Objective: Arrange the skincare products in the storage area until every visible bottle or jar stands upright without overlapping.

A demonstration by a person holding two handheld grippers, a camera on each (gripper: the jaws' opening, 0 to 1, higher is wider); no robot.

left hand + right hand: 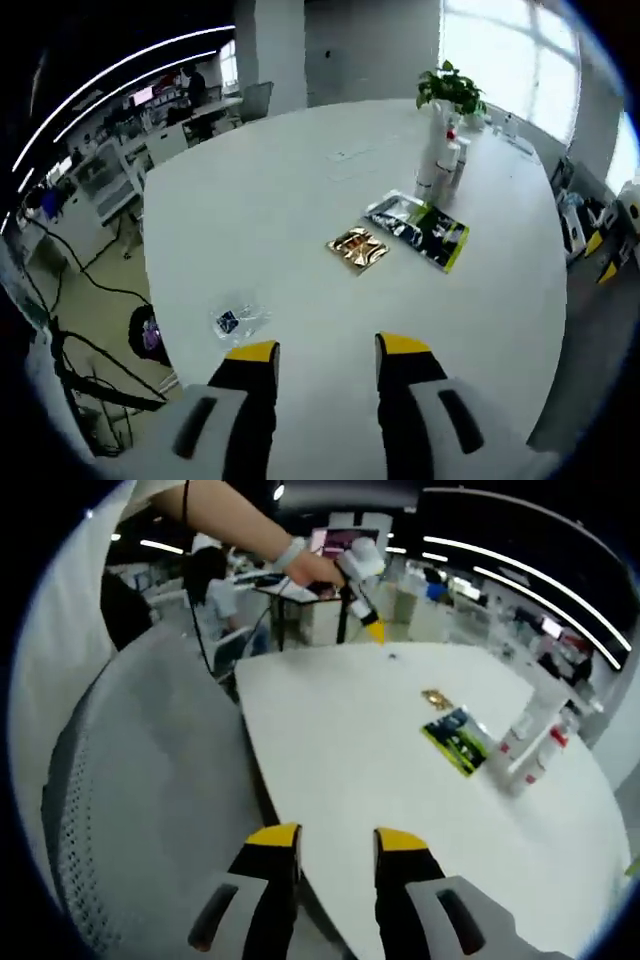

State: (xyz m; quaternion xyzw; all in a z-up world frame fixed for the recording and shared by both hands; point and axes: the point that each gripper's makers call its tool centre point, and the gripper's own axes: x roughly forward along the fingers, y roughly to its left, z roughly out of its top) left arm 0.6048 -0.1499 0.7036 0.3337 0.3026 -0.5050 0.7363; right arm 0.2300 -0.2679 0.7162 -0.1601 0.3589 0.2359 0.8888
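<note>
White worktop spreads under the left hand-held gripper, jaws spread and empty; upright bottles stand far off beside flat sachets. Right gripper view: right hand-held gripper hovers spread, empty, over the worktop edge; the person's outstretched hand grips the other tool.

Left gripper view: high above the near edge of the white table, tilted down, facing across it toward the windows.
Right gripper view: low, off the table's edge, looking along its length.
Shared: tabletop, green-black packet, white bottles.
</note>
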